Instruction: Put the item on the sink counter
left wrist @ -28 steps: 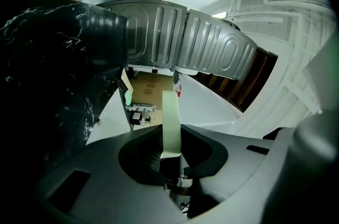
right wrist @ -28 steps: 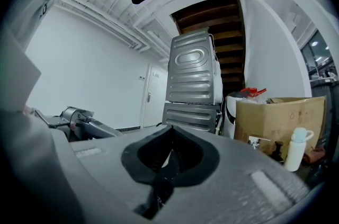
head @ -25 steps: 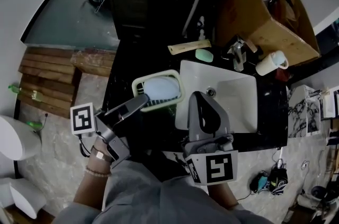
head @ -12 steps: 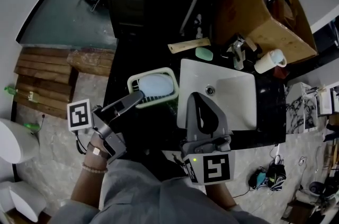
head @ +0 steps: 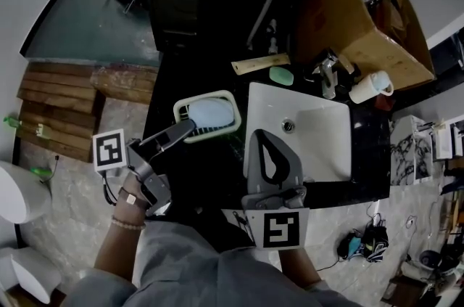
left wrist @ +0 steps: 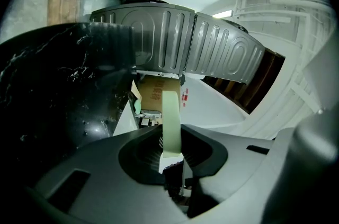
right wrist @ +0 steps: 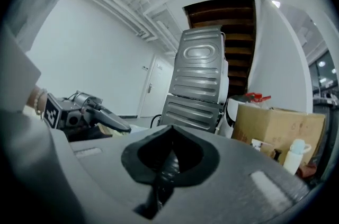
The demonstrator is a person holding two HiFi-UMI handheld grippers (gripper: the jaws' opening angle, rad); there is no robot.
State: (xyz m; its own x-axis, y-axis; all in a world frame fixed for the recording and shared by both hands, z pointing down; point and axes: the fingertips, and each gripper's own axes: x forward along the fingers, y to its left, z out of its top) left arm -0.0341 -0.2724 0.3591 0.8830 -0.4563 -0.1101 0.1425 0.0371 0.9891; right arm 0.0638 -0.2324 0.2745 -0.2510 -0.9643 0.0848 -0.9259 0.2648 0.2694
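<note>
**Q:** How is the set-down best done?

**A:** The black counter (head: 165,99), left of the white sink (head: 319,146), is the landing area. The pale green tray (head: 235,113) with its blue contents (head: 210,113) is over the counter, just left of the sink. Whether it touches cannot be told. The left gripper (head: 186,128) is clamped on the tray's near-left rim. Lower it level and release only once it lies flat.

**Q:** And the right gripper (head: 263,134)?

**A:** It is closed on nothing, over the sink's near edge, and is best kept clear.

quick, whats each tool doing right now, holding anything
Left tool: closed on the rim of the pale green tray.
Right tool: closed, empty.
</note>
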